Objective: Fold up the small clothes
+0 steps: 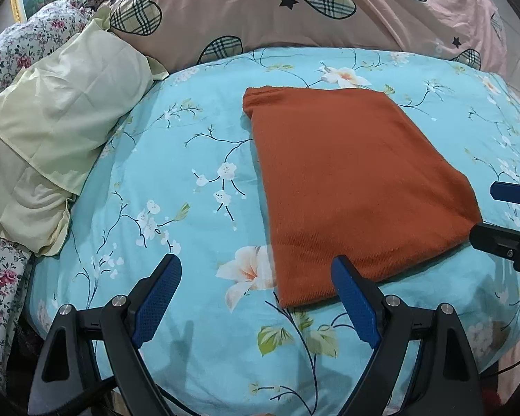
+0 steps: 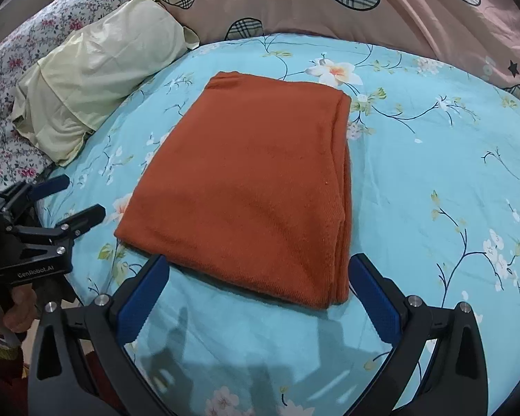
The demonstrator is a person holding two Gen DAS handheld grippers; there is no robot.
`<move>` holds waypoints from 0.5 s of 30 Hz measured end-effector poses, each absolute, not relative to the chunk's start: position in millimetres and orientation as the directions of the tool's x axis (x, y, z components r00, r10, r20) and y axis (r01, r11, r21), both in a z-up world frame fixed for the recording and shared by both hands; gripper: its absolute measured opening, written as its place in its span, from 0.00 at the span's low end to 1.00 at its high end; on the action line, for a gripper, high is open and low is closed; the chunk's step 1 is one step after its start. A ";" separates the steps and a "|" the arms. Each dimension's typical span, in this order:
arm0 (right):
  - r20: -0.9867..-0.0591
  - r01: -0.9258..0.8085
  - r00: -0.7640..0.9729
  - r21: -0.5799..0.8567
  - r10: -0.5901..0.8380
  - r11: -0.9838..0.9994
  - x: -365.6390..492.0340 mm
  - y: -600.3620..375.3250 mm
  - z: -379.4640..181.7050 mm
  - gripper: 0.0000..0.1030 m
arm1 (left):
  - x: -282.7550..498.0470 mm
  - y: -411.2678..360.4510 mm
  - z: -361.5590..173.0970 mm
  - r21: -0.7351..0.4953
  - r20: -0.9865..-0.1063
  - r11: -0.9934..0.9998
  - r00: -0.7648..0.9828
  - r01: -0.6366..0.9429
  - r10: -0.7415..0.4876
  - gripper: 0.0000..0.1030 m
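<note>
Lay folded just ahead of both tongs: rust cloth [image 2: 246, 187] on the sheet [image 2: 433, 173]. Left tongs [image 1: 256, 298] and right tongs [image 2: 256, 291] spread wide, gripping nothing. Seemed, perhaps, near done; next likely a last fold or lifting away.

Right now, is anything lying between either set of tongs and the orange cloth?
Nothing visible. The orange cloth lies folded on the blue sheet, with both the right tongs and left tongs open at its near edge, only bare sheet between.

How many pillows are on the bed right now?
2: a yellow pillow at the left, and a pink pillow along the far edge behind the garment. Others may be hidden.
</note>
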State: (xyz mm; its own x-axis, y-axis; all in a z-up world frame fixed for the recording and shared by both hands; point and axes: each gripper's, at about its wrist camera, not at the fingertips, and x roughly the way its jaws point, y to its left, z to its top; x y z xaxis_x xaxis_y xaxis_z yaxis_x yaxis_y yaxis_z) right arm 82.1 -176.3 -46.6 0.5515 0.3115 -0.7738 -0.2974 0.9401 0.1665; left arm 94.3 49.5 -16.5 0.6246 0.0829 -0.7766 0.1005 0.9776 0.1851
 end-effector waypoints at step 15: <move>-0.779 -0.271 0.540 0.196 0.317 0.943 103.4 -184.5 -48.0 1.00 | 113.6 49.4 -23.9 0.176 -0.798 0.978 0.598 0.110 0.076 0.86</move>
State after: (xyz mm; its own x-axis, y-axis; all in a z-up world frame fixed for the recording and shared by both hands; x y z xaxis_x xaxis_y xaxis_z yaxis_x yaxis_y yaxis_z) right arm 103.4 -184.5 -48.0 0.5404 0.3169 -0.7795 -0.2707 0.9426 0.1955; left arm 113.6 49.4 -23.9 0.5979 0.0763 -0.7980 0.1102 0.9782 0.1762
